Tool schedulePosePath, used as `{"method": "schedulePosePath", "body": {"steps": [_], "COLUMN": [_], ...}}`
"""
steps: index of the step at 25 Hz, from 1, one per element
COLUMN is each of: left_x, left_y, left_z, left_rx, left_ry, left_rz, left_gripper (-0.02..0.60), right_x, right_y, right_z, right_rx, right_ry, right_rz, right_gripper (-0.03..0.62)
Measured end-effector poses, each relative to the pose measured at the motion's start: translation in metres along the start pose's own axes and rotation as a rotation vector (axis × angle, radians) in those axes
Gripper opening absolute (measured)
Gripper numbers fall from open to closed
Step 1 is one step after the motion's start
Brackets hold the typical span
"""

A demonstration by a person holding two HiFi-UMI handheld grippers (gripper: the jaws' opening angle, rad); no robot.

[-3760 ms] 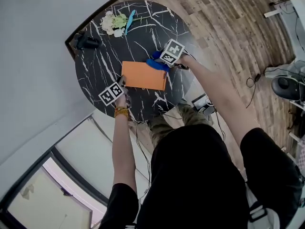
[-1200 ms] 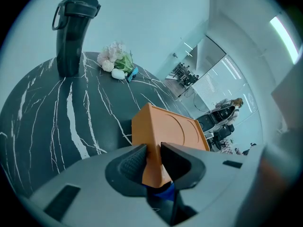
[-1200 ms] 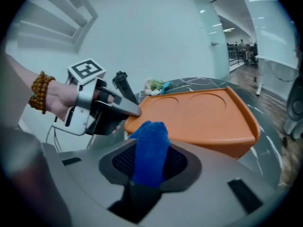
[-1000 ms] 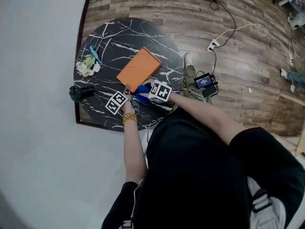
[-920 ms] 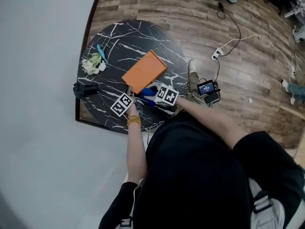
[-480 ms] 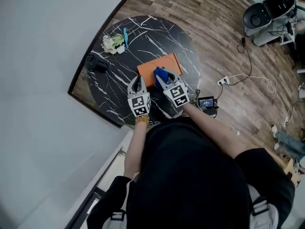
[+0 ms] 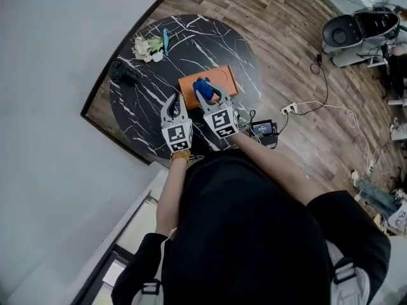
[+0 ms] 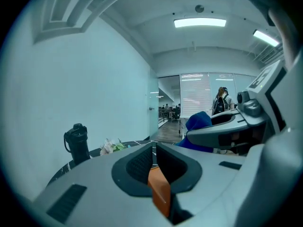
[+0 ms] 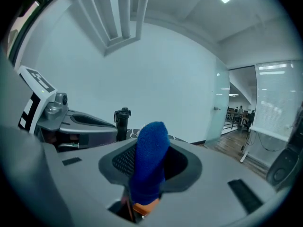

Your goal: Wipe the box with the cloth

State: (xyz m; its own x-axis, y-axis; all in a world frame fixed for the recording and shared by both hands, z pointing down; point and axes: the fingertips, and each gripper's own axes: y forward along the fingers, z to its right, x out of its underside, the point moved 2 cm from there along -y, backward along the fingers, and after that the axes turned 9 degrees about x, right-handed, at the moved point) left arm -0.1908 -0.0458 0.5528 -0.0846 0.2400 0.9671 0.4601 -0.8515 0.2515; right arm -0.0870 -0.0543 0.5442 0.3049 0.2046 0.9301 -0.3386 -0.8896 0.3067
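While neither pair of fingers is touching the box (image 7: 222, 81), no wiping stroke is under way. Both tools hang above the desk (image 7: 143, 110), side by side and close together, pointing out over the box.

The right gripper (image 9: 152, 151) has its fingers clamped on the blue cloth (image 9: 150, 141). The cloth stands up between them as a thick folded tongue and pokes out past their tips. The left gripper (image 8: 154, 148) has just been closing its fingers. They are now all but together, with only a thin slit left and nothing gripped. The orange showing through that slit is the box lying lower down, beyond the tips.

The box lies flat on the desk just ahead of and beneath both sets of fingertips, with the cloth over its near edge in the head view. It is a plain orange, shallow, rectangular carton. Its top looks even in colour, with no smear or dust that can be made out from this height.

My reading is that the cloth is ready but off the surface. How much of the box counts as wiped cannot be told, and any further pass would need the right fingers lowered back onto it. A black bottle (image 7: 121, 74) and a small bunch of flowers (image 7: 146, 46) sit farther out past the left fingers, well apart from the box.
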Motion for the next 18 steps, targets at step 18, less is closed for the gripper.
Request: {"method": "schedulePosePath", "body": {"steps": [18], "left_x": [0.008], "left_y": [0.001], "left_z": [0.012], "left_rx": [0.013], "left_ry": [0.000], "left_rz": [-0.023], "left_gripper": [0.028], "right_x": [0.021], "right_y": [-0.001], "right_z": [-0.011], "right_rx": [-0.038], "right_ry": [-0.020], "right_rz": [-0.067], "right_gripper": [0.107]}}
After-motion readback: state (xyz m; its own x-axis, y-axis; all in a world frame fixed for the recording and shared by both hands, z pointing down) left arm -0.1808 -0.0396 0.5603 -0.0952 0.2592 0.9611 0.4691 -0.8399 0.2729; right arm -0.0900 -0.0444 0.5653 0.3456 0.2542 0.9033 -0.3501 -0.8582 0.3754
